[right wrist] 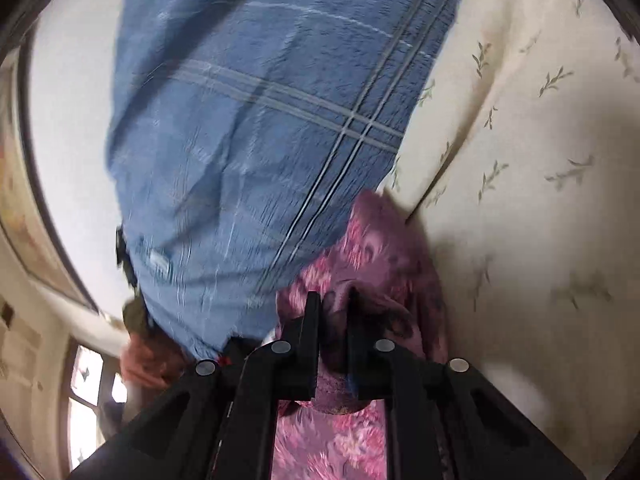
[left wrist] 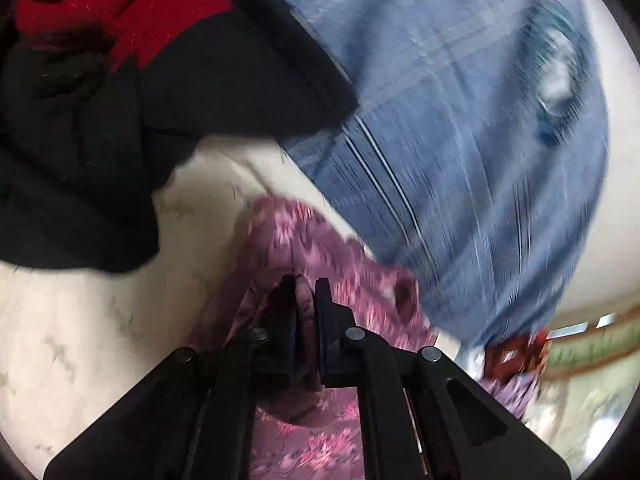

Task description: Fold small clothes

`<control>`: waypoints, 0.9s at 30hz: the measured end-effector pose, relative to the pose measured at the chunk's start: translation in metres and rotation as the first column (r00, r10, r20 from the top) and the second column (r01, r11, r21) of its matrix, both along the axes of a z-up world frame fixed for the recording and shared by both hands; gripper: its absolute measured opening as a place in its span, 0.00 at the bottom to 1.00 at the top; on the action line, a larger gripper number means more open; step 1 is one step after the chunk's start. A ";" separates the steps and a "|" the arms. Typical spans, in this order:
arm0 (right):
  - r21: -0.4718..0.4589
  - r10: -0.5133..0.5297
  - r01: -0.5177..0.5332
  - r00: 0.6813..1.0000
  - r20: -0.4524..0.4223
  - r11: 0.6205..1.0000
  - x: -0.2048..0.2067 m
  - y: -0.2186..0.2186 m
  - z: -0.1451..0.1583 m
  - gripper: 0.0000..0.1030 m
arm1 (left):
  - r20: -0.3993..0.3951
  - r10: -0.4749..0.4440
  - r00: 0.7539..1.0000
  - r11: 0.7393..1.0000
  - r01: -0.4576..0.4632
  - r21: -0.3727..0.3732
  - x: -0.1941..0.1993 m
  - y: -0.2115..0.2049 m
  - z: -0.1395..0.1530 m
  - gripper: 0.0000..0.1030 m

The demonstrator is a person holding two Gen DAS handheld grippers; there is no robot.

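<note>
A pink-and-purple floral garment (left wrist: pixel 320 248) hangs lifted between both grippers. My left gripper (left wrist: pixel 305 284) is shut on a bunched edge of it. In the right wrist view my right gripper (right wrist: pixel 335 296) is shut on another bunched edge of the same garment (right wrist: pixel 376 248). A blue checked cloth (left wrist: pixel 460 128) lies behind the garment on the bed, and it also shows in the right wrist view (right wrist: pixel 256 128). Both views are blurred by motion.
A black-and-red garment (left wrist: pixel 120 92) lies heaped at the left of the left wrist view. The cream bedsheet (right wrist: pixel 520 160) with small leaf prints spreads under everything. The room's wall and a window (right wrist: pixel 88 384) show at the lower left in the right wrist view.
</note>
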State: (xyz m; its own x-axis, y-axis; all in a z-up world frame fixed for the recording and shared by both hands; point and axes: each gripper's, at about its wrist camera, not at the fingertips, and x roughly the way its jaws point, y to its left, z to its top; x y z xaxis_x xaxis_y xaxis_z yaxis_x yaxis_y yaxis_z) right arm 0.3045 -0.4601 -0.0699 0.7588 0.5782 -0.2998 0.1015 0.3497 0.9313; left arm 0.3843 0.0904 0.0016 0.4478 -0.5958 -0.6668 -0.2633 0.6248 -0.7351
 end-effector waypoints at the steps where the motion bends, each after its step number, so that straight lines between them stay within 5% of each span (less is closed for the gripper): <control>1: 0.032 -0.024 0.025 0.999 -0.023 0.999 0.006 -0.003 -0.005 0.13 | -0.020 0.019 1.000 0.999 -0.020 -0.036 0.007 0.004 -0.004 0.09; 5: 0.058 -0.045 0.047 0.998 -0.037 0.997 0.019 -0.008 -0.006 0.16 | 0.002 0.125 0.992 0.990 -0.124 -0.059 0.016 0.032 0.007 0.59; 9: 0.124 -0.074 0.076 0.997 -0.019 0.989 0.024 -0.013 -0.005 0.31 | 0.036 0.072 0.997 0.997 -0.073 0.015 0.010 0.041 0.021 0.60; 10: 0.160 -0.113 0.111 0.994 0.004 0.981 0.021 -0.020 -0.003 0.42 | 0.043 0.043 0.998 0.998 -0.045 0.042 0.007 0.038 0.022 0.60; 11: 0.187 -0.164 0.156 0.986 0.030 0.970 0.014 -0.027 -0.001 0.53 | 0.059 -0.004 0.998 0.998 0.000 0.062 0.001 0.033 0.024 0.60; 14: 0.232 -0.251 0.234 0.967 0.049 0.944 0.000 -0.047 0.002 0.64 | 0.143 -0.215 0.966 0.972 0.198 0.126 -0.027 0.009 0.031 0.61; 17: 0.003 -0.132 0.132 0.991 -0.007 0.991 0.001 -0.042 0.017 0.64 | 0.223 -0.373 0.901 0.923 0.336 0.188 -0.062 -0.009 0.034 0.65; 20: -0.232 -0.037 0.029 0.999 -0.030 0.972 0.002 -0.026 0.029 0.65 | 0.218 -0.499 0.839 0.849 0.422 0.319 -0.085 -0.029 0.026 0.70; 24: -0.386 0.016 -0.043 0.997 -0.074 0.921 0.023 0.000 0.034 0.64 | 0.107 -0.528 0.843 0.747 0.401 0.530 -0.064 -0.059 0.017 0.70; 27: -0.494 0.014 -0.057 0.996 -0.091 0.868 0.048 0.019 0.037 0.50 | 0.082 -0.454 0.887 0.733 0.320 0.600 -0.024 -0.071 0.021 0.62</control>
State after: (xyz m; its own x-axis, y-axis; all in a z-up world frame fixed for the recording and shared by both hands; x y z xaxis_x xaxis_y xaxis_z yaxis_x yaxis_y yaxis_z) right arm 0.3523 -0.4412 -0.0328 0.7010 0.3633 -0.6136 0.1481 0.7676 0.6236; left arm 0.3600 0.0195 0.0222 0.4285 -0.3019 -0.8516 0.2101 0.9500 -0.2310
